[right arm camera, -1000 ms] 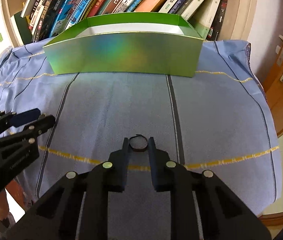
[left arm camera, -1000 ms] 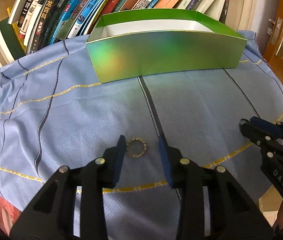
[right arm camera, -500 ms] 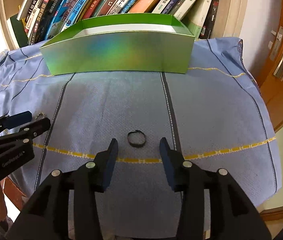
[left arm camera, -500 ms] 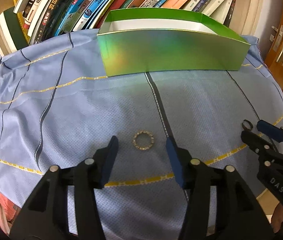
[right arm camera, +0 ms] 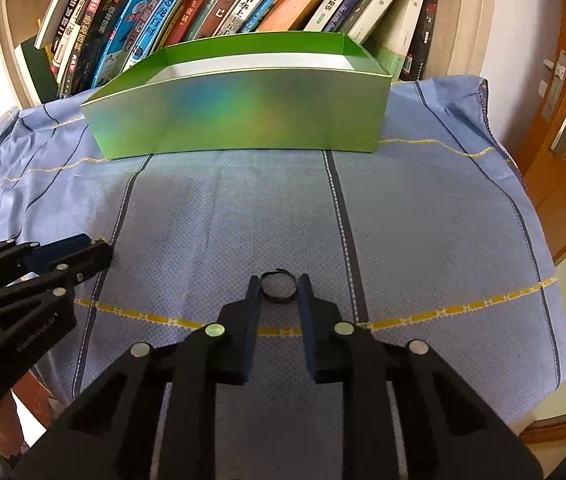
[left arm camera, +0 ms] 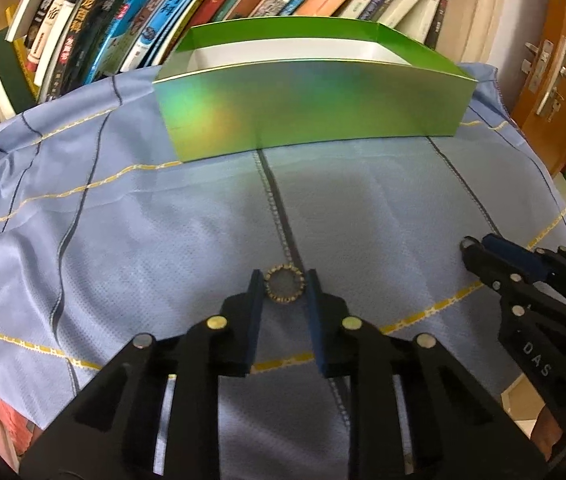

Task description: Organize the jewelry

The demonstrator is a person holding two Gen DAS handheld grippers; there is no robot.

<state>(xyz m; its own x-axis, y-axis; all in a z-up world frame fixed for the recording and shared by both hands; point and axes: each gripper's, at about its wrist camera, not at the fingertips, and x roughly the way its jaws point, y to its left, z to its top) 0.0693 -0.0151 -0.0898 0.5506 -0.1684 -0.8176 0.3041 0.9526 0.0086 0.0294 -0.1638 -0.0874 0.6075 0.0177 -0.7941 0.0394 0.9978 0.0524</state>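
Observation:
A gold beaded ring [left arm camera: 284, 283] lies on the blue cloth [left arm camera: 163, 240], held between the fingertips of my left gripper [left arm camera: 283, 280], which is closed on it. A thin black ring [right arm camera: 279, 286] sits between the fingertips of my right gripper [right arm camera: 279, 286], which is closed on it. A green open box [left arm camera: 311, 120] stands at the back of the cloth; it also shows in the right wrist view [right arm camera: 239, 124]. The right gripper shows in the left wrist view [left arm camera: 479, 250], and the left gripper in the right wrist view [right arm camera: 91, 254].
A row of leaning books [right arm camera: 243, 4] stands right behind the box. A wooden door [right arm camera: 563, 92] with a metal handle is at the right. The cloth drops off at the table's front and right edges.
Both grippers were open and drawn back from their rings half a second ago. Now both have moved forward and closed onto the rings.

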